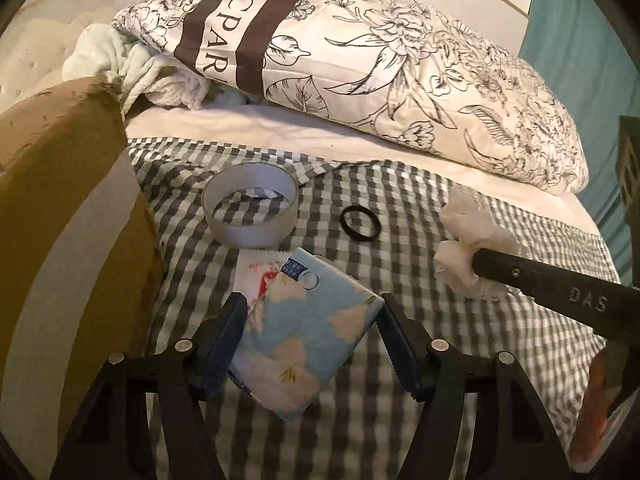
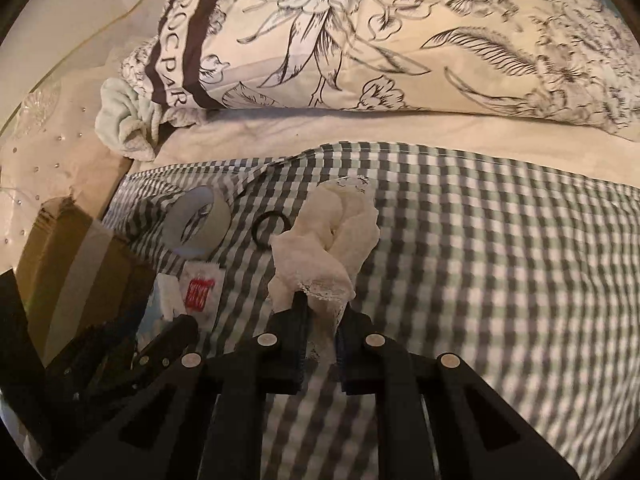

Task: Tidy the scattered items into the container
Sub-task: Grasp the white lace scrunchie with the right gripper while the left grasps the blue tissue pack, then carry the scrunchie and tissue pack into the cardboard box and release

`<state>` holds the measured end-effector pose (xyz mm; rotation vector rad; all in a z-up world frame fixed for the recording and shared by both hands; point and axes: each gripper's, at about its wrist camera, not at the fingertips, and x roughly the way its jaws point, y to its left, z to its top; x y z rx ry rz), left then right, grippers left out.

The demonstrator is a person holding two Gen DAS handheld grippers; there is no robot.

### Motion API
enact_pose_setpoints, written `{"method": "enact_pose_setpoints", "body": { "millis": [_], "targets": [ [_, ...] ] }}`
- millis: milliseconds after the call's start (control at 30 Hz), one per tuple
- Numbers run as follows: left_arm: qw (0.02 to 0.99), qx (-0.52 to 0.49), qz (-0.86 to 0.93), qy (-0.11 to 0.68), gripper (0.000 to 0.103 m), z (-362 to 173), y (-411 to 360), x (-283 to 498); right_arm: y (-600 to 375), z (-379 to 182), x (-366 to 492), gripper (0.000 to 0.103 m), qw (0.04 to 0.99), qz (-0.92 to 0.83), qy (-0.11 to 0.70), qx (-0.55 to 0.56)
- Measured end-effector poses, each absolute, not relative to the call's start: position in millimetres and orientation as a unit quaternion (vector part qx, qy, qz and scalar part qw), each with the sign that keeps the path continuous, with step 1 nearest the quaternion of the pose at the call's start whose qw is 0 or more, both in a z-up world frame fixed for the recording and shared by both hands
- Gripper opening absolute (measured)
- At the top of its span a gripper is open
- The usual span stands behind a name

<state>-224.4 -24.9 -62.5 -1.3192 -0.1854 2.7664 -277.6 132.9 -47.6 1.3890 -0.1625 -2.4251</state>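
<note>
The tissue pack (image 1: pixel 308 336) lies flat on the checked bedspread (image 1: pixel 420 248), pale blue with cream blossoms and a small printed label near its top edge whose characters are too small to read. It sits between the two fingers of the left gripper (image 1: pixel 310 312), which are spread wide: the left finger seems to touch the pack's side, while the right finger stands just clear of its corner. Tucked under the pack's upper left corner is a small white sachet (image 1: pixel 260 276) with a zigzag edge and red print; from the right wrist view the red block carries white characters that I cannot make out.

Over on the right, the right gripper (image 2: pixel 322 316) is pressed together on a crumpled cream lace cloth (image 2: pixel 332 232), pinching its lower, lace-trimmed end so the rest bunches up beyond the fingertips. The arm of that gripper shows raised letters reading "DAS".

Just beyond the pack a roll of clear tape (image 1: pixel 250 210) stands on the spread, and a thin black hair tie (image 1: pixel 358 220) lies flat near it, between the tape and the cloth. A brown cardboard box (image 1: pixel 60 200), sealed with a pale strip of tape, stands at the left edge. Behind everything a floral pillow (image 1: pixel 380 60) bears a dark band with the letters "ROCPAR", and a mint fleece (image 1: pixel 116 60) bunches under its left end.
</note>
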Motion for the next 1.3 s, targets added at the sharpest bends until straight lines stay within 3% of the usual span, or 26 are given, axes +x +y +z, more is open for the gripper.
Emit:
{"method": "enact_pose_setpoints", "body": {
  "millis": [833, 1300],
  "targets": [
    [0.056, -0.381, 0.921, -0.054, 0.068, 60, -19, -87, 137, 88, -96, 0.011, 0.195, -0.897, -0.024, 0.395],
    [0.02, -0.354, 0.932, -0.07, 0.068, 97, -122, -12, 63, 145, -32, 0.012, 0.226, -0.903, 0.016, 0.364]
  ]
}}
